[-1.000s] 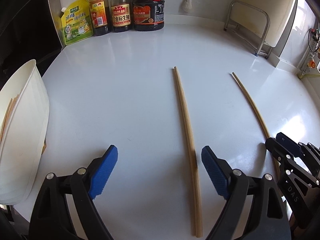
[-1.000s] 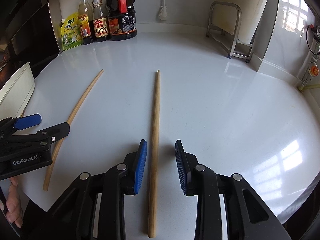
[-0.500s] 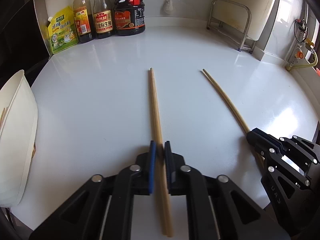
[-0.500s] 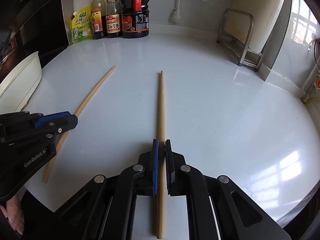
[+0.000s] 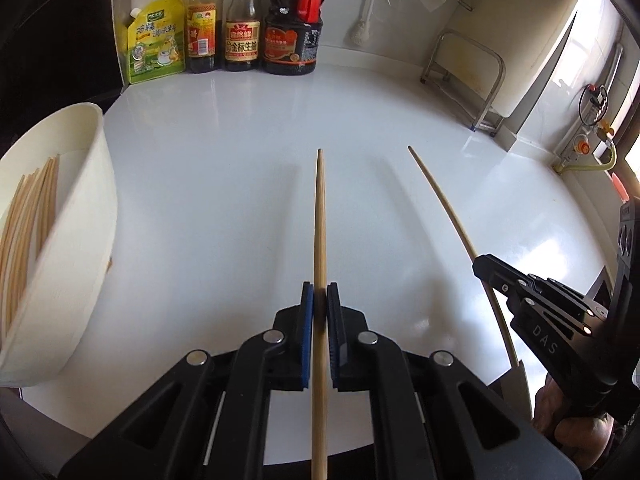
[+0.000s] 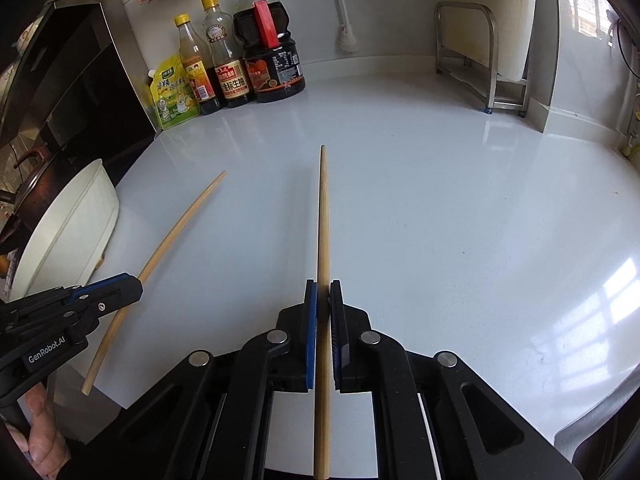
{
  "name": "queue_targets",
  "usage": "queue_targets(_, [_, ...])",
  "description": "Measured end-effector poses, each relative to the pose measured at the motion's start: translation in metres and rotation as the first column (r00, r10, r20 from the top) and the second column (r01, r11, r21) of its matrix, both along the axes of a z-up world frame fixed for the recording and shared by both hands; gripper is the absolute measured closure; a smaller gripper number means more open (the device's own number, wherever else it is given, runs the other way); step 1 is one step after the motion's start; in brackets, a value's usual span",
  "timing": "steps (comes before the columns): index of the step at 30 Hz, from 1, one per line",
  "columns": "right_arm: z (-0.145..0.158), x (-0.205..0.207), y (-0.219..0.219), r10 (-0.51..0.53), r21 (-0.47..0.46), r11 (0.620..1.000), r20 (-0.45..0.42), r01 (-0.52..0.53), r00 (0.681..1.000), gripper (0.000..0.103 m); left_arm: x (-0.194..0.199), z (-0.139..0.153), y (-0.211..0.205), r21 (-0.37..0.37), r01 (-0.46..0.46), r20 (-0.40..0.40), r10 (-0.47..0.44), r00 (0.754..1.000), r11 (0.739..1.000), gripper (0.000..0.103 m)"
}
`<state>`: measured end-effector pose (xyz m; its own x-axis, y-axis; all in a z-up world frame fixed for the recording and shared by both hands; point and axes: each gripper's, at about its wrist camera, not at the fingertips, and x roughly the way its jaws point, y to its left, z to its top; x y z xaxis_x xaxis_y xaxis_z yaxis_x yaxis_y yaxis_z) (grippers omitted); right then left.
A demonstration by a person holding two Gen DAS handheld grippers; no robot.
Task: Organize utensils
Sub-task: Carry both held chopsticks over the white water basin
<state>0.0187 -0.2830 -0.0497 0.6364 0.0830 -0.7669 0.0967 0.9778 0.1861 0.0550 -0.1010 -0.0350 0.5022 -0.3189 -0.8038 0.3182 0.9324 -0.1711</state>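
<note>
My left gripper [image 5: 320, 292] is shut on a long wooden chopstick [image 5: 320, 216] and holds it above the white counter, tip pointing away. My right gripper [image 6: 323, 290] is shut on a second wooden chopstick [image 6: 323, 216], also lifted off the counter. In the left wrist view the right gripper [image 5: 486, 266] shows at the right with its chopstick [image 5: 444, 200]. In the right wrist view the left gripper [image 6: 132, 284] shows at the lower left with its chopstick [image 6: 180, 224]. A white holder [image 5: 84, 216] at the left has several chopsticks [image 5: 28, 212] inside.
Sauce bottles [image 5: 240, 20] and a yellow pouch [image 5: 154, 40] stand at the back of the counter [image 5: 220, 120]. A metal rack with a white board [image 5: 492, 72] stands at the back right. A dark pot [image 6: 28, 184] is beyond the counter's left edge.
Both grippers closed on their chopsticks about half a second ago. Both have since risen with the chopsticks, which now cast shadows on the counter.
</note>
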Motion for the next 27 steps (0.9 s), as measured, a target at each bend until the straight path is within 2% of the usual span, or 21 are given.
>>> queue_targets(6, [0.031, 0.009, 0.043, 0.051, 0.041, 0.998, 0.081, -0.055, 0.995, 0.097, 0.000, 0.044, 0.041, -0.050, -0.043, 0.081, 0.047, 0.996, 0.998, 0.096])
queue_targets(11, [0.060, 0.028, 0.089, 0.130, 0.049, 0.989, 0.141, -0.138, 0.981, 0.097, 0.004, 0.084, 0.089, -0.103, -0.100, 0.159, 0.115, 0.981, 0.990, 0.096])
queue_targets(14, [0.073, 0.042, 0.114, 0.169, 0.045, 0.983, 0.169, -0.179, 0.971, 0.097, 0.013, 0.104, 0.108, -0.101, -0.110, 0.213, 0.129, 0.969, 0.989, 0.096])
queue_targets(23, [0.102, 0.064, 0.158, 0.230, 0.034, 0.970, 0.217, -0.243, 0.949, 0.097, 0.024, 0.150, 0.149, -0.165, -0.119, 0.297, 0.164, 0.941, 0.979, 0.096])
queue_targets(27, [0.110, 0.071, 0.173, 0.261, 0.036, 0.961, 0.225, -0.276, 0.939, 0.097, 0.023, 0.166, 0.162, -0.154, -0.136, 0.347, 0.182, 0.920, 0.979, 0.096])
